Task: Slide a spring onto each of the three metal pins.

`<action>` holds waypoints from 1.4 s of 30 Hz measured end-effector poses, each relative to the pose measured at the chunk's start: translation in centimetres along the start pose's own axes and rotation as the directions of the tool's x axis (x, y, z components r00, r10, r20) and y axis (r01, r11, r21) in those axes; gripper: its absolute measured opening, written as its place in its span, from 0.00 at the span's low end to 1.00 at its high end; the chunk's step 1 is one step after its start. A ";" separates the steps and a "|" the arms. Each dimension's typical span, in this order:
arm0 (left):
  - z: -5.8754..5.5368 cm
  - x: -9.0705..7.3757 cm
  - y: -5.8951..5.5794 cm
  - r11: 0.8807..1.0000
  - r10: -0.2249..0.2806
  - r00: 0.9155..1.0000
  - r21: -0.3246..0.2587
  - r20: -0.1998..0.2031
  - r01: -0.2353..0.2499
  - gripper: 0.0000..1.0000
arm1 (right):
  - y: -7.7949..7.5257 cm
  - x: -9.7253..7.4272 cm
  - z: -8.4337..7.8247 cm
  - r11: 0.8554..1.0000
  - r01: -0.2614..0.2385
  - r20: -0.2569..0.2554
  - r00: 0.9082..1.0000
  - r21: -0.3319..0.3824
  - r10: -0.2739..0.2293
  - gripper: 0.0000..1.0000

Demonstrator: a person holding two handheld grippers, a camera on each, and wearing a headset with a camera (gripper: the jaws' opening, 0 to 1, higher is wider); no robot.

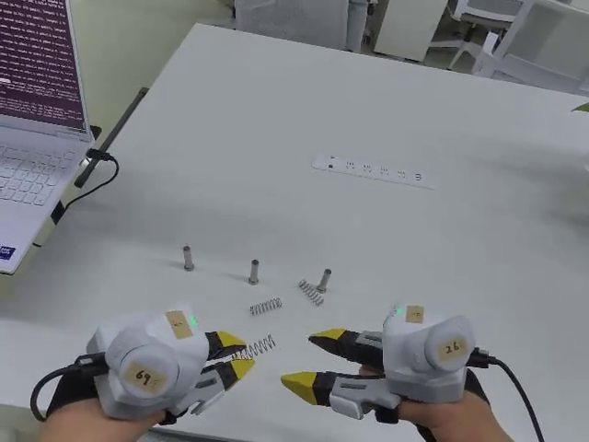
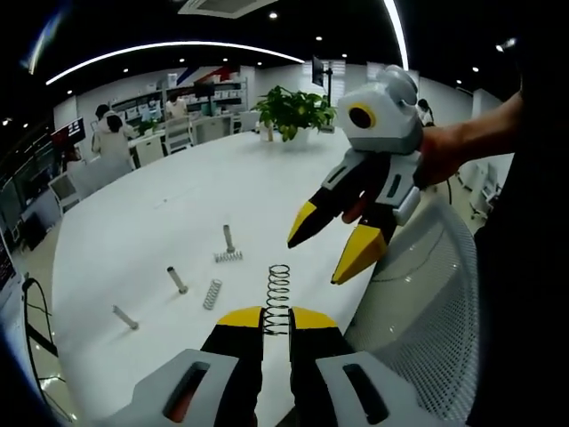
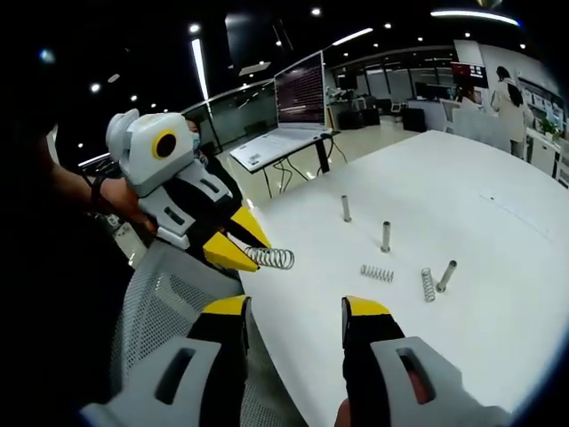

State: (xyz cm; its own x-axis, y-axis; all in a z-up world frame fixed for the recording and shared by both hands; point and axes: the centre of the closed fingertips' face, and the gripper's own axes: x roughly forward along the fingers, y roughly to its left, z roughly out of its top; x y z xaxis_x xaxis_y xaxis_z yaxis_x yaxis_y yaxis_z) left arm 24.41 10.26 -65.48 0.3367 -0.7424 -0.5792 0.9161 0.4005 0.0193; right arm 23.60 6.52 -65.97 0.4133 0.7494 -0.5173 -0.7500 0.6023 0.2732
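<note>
White tabletop [image 1: 386, 101], office w/ desks behind. I've got the first spring [image 1: 259, 346] pinched by one end in the L gripper [image 1: 242, 354], jaws almost closed on it, coil sticking out forward, close to the near edge. Second spring [image 1: 265, 306] lies flat just in front of the middle pin [image 1: 254, 272]. Third spring [image 1: 311, 292] lies just beside the right pin [image 1: 324, 280], which looks tilted. Left pin [image 1: 188, 258] stands upright, bare. All 3 pins sit in a row near the near edge. R gripper [image 1: 302, 359] is spread wide w/ nothing in it, tips pointing at the L gripper, not touching. Laptop [image 1: 37, 138] at left edge; power strip [image 1: 373, 171] toward the centre.
</note>
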 end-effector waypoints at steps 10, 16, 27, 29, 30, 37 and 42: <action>0.1 0.5 -1.3 0.997 -0.059 0.998 0.053 -0.009 0.059 0.03 | 1.4 0.8 0.2 0.999 -0.041 0.021 0.999 0.017 0.040 0.31; -0.1 0.6 -2.1 0.992 -0.091 0.996 0.082 -0.025 0.093 0.03 | 2.2 1.0 0.3 0.997 -0.070 0.032 0.997 0.038 0.069 0.23; -0.3 0.8 -2.2 0.988 -0.107 0.993 0.103 -0.042 0.111 0.02 | 2.2 0.7 1.0 0.994 -0.082 0.062 0.995 0.068 0.078 0.13; -0.3 0.9 -2.2 0.988 -0.110 0.993 0.104 -0.043 0.114 0.02 | 2.2 0.6 1.1 0.995 -0.081 0.065 0.995 0.064 0.077 0.12; -0.3 0.9 -2.2 0.988 -0.110 0.993 0.106 -0.043 0.114 0.02 | 2.2 0.6 1.2 0.995 -0.079 0.065 0.995 0.062 0.075 0.11; 0.0 1.2 -2.4 0.987 -0.116 0.993 0.111 -0.039 0.119 0.02 | 2.5 0.6 1.7 0.995 -0.088 0.061 0.995 0.048 0.085 0.11; 0.0 1.4 -2.4 0.986 -0.117 0.992 0.112 -0.037 0.120 0.02 | 2.8 0.7 2.1 0.995 -0.097 0.046 0.994 0.020 0.096 0.11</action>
State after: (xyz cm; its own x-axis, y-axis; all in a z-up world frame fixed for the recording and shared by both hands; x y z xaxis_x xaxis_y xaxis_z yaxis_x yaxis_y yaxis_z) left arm 22.68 8.28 -66.34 0.2193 -0.7636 -0.6073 0.9685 0.2458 0.0406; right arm 22.84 9.36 -63.89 0.3625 0.8158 -0.4507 -0.7764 0.5318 0.3381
